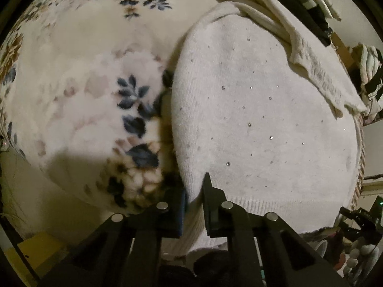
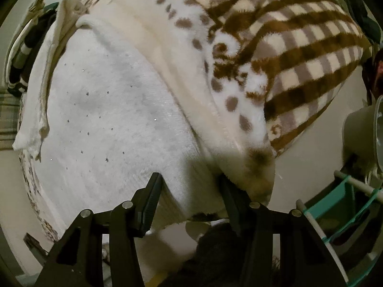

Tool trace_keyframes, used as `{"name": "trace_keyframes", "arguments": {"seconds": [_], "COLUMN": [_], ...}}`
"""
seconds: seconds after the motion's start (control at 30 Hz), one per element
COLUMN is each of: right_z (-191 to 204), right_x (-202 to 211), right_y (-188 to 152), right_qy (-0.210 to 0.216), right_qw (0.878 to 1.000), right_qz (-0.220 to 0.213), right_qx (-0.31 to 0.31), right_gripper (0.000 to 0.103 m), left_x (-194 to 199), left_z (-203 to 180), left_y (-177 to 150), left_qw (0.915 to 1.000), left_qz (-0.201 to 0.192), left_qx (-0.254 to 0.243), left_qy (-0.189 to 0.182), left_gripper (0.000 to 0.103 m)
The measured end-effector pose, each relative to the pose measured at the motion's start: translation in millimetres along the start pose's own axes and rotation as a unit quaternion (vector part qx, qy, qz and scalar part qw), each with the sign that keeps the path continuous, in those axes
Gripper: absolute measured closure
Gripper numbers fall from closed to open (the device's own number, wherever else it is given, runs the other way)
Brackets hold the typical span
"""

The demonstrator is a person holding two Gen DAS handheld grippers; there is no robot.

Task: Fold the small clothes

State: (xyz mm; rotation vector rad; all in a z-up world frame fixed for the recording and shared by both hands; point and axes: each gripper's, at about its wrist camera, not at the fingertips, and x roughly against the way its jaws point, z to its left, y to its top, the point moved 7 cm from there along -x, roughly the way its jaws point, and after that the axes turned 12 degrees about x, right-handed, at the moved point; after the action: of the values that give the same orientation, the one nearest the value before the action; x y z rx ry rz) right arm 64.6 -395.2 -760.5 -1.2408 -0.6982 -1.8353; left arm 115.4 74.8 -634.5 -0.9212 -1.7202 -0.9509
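Two grippers, both pointing down at one white sweater [image 1: 258,119] with small shiny studs, spread over a floral blanket [image 1: 79,110]. In the left wrist view the sweater fills the right half of the frame, its ribbed hem at the bottom centre. Left gripper [image 1: 195,205] is clamped tight on a fold of that hem near the sweater's left edge, cloth bunched between the pads. A cream garment [image 1: 306,55] lies across the sweater's upper right corner, dark striped clothes [image 1: 308,2] behind it at the top right.

In the right wrist view the sweater [image 2: 115,119] takes the left and centre of the frame. Right gripper [image 2: 189,191] sits about half open, straddling the sweater's lower right edge; the left finger [image 2: 150,198] lies on top of the knit, the right finger [image 2: 231,203] seems to be past the edge against the fluffy blanket, though blur makes contact hard to judge. No squeeze visible. A brown checked blanket [image 2: 299,43] fills the upper right; a teal rack [image 2: 347,198] is at lower right.
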Motion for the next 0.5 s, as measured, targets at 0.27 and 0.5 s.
{"name": "trace_keyframes", "arguments": {"seconds": [0.27,0.5], "right_z": [9,45], "right_x": [27,82], "right_y": [0,11], "right_qy": [0.030,0.086], "right_qw": [1.000,0.996], "right_qz": [-0.006,-0.021], "right_qx": [-0.003,-0.001], "right_gripper": [0.089,0.091], "left_x": [40,76], "left_z": [9,1], "left_y": [10,52], "left_qw": [0.9972,0.9876], "left_qz": [0.005,0.004], "left_qx": [0.050,0.105], "left_qy": [-0.056,-0.117], "left_gripper": [0.095,0.095]}}
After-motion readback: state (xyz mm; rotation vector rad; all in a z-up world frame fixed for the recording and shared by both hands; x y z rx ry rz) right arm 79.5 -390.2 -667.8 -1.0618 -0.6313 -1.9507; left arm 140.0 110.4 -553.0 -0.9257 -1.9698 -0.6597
